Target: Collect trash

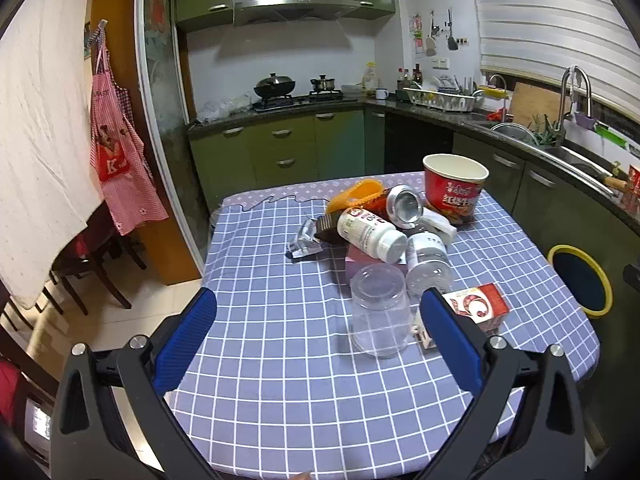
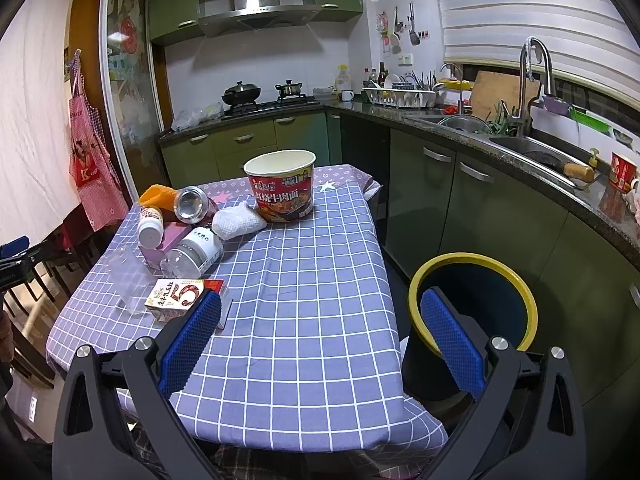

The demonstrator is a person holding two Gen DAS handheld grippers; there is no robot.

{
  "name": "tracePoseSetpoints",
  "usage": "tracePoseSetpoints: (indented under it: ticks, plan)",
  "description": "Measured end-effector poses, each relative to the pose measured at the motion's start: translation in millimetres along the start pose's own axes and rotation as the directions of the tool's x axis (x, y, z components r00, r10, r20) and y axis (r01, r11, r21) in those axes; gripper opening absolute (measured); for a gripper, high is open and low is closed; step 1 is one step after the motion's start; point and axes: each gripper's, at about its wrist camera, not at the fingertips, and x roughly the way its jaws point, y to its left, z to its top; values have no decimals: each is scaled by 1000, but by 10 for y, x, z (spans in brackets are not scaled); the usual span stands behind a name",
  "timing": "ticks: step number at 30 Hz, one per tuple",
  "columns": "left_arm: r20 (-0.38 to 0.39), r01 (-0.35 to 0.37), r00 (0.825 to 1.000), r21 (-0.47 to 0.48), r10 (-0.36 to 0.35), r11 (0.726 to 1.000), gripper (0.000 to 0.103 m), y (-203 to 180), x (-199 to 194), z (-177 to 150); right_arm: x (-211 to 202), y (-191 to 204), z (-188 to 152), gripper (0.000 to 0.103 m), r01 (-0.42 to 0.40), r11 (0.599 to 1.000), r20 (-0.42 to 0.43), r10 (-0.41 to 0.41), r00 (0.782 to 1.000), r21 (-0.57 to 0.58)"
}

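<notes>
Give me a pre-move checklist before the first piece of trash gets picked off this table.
1. Left gripper open and empty: ok.
2. Right gripper open and empty: ok.
3. Clear plastic cup nearest the left gripper, with nothing in front of it: ok.
4. Yellow-rimmed bin beside the table, mouth unobstructed: ok.
5. Red noodle bowl upright: ok; whether it is empty: cannot tell.
6. White bottle rests on other items, may shift if they are disturbed: not ok.
</notes>
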Motion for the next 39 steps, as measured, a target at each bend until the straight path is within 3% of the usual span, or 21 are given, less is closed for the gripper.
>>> tracePoseSetpoints:
  ticks: [29, 36, 39]
  plan:
    - [-15, -18, 1000, -14, 18, 1000, 97, -40, 56, 3, 25, 68, -3, 99, -8, 1000, -16, 8, 1000, -11]
    - [36, -22, 999, -28, 23, 999, 97, -11, 18, 48, 54, 94, -7, 99, -17, 1000, -23, 17, 1000, -17]
    - [42, -58, 997, -20, 59, 998, 97, -7, 21, 78, 83, 83, -9, 99, -19, 1000, -28, 18, 999, -16]
